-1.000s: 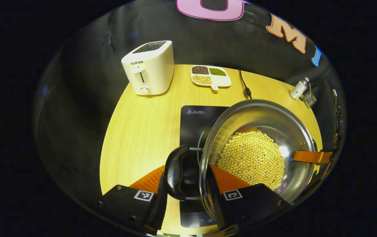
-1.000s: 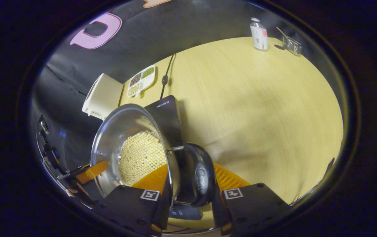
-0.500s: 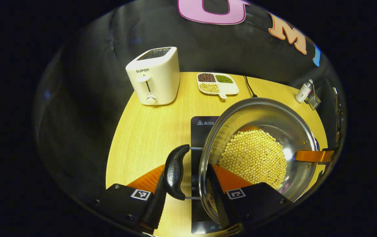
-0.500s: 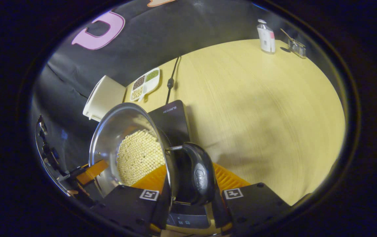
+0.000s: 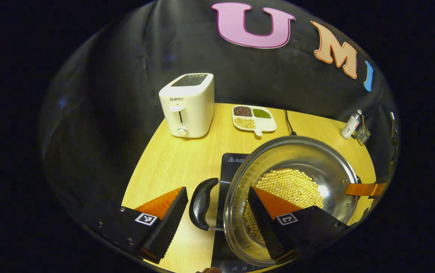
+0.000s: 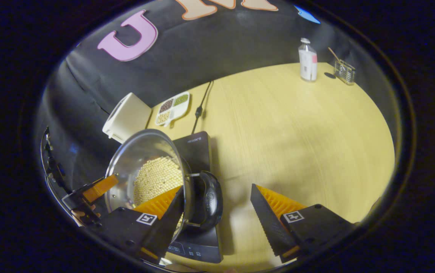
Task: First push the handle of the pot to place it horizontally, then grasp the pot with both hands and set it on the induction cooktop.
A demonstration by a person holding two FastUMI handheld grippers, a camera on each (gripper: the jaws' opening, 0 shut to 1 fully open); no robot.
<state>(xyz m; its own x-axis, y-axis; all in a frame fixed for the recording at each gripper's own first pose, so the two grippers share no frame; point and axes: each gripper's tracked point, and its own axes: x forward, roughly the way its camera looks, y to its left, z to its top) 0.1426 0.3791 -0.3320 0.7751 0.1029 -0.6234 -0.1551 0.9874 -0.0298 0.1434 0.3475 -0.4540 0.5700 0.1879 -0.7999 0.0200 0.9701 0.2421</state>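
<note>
A steel pot [image 5: 327,167] holding yellow beans [image 5: 289,187] stands on the black induction cooktop [image 5: 233,163]. My left gripper [image 5: 217,190] is open, and the pot's black left handle [image 5: 201,203] lies loose between its fingers, one of which reaches over the rim. A finger of my right gripper [image 5: 365,188] shows at the pot's far side. In the right gripper view the right gripper [image 6: 217,188] is also open around the other black handle [image 6: 210,204], touching nothing. There too stand the pot [image 6: 141,149] and the cooktop [image 6: 196,146].
A white toaster [image 5: 189,104] stands at the back left of the wooden table [image 5: 172,163]. Beside it are a divided dish of beans [image 5: 253,117] and the cooktop's cord [image 5: 287,121]. A small bottle [image 6: 308,60] and a wire holder [image 6: 343,70] stand far right.
Both grippers were shut on the pot's handles; now both have opened, let go and drawn back a little. The pot has come down onto the cooktop.
</note>
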